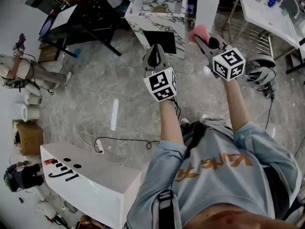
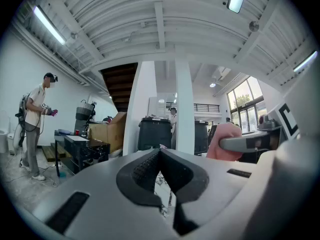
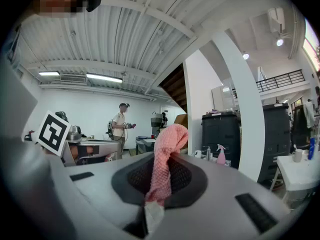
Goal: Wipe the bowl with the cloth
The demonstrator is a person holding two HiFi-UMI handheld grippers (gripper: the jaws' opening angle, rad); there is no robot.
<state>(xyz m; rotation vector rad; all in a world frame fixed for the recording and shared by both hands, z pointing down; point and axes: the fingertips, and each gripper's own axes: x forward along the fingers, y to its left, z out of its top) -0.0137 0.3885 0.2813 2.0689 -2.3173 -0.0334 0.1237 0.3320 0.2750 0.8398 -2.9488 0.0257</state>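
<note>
Head view: held out level above the grey floor [image 1: 109, 87], the left gripper [image 1: 154, 52] carries nothing, and the right gripper [image 1: 199, 38] grips the pink cloth [image 1: 200, 31]. Left gripper view: jaws pressed together, empty. Right gripper view: jaws clamped on the cloth, which stands upright between them.

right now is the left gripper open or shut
Shut: on the left gripper the jaws meet at the tips, with nothing between them.
</note>
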